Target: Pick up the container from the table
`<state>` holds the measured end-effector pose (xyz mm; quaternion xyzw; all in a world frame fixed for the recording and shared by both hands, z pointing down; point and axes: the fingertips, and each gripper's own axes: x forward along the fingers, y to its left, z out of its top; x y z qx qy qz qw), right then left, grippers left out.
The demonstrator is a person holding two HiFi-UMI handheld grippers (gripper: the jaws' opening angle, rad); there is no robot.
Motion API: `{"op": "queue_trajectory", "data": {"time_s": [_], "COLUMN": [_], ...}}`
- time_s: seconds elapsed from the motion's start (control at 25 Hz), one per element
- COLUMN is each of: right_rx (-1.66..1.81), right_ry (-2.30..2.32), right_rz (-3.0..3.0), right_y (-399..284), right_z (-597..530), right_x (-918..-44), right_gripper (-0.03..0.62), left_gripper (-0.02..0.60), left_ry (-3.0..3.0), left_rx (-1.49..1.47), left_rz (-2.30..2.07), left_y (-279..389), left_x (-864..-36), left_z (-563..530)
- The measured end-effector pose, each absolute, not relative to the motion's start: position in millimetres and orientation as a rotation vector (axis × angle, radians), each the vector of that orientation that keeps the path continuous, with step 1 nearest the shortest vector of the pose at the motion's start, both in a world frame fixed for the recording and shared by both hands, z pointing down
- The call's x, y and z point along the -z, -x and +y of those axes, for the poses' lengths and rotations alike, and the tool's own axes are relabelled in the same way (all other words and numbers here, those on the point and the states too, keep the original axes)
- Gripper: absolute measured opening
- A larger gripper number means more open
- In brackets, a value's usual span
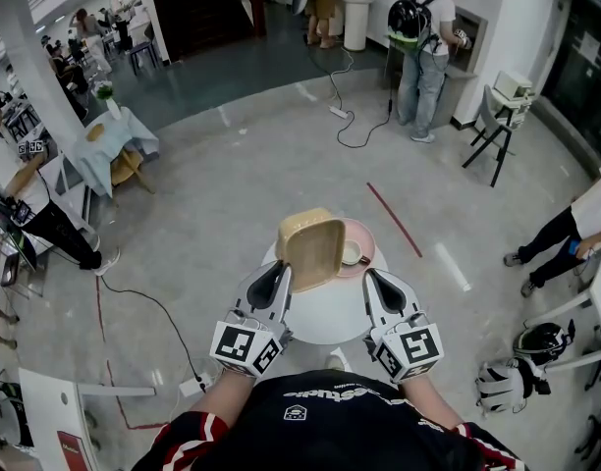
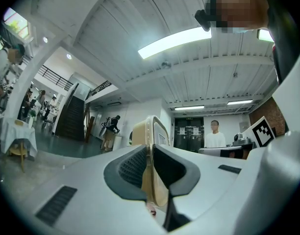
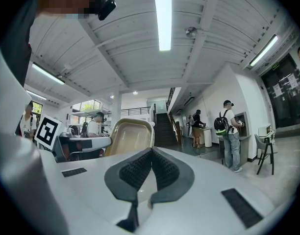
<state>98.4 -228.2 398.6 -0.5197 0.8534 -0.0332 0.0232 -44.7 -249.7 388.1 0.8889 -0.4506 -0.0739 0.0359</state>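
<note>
Currently, the left gripper (image 1: 281, 271) is clamping one square, smooth tan container (image 1: 315, 251) by its rim (held above one round white table (image 1: 325, 314)); the right gripper (image 1: 374, 279) is resting clenched, empty.

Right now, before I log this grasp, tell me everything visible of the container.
The container is a shallow, square, tan tray with rounded corners and a raised rim, plastic-looking and empty. It stands on edge, its open side facing right. The left tongs clamp its rim. Nothing else touches it, and it seems lifted above the white table.
</note>
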Motion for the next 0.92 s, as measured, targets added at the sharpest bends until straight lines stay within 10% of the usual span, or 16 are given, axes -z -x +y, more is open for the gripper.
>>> {"op": "queue_trajectory", "data": {"time_s": [0.92], "right_rx": [0.121], "right_ry": [1.619], "right_rz": [2.639], "right_y": [-98.0], "right_z": [-229.8], "right_x": [-399.8], "right_gripper": [0.014], "left_gripper": [0.057], "left_ry": [-2.72], "left_rx": [0.227], "left_rz": [-1.38], "left_y": [45.5], "left_x": [-388.1], "left_z": [-253.1]}}
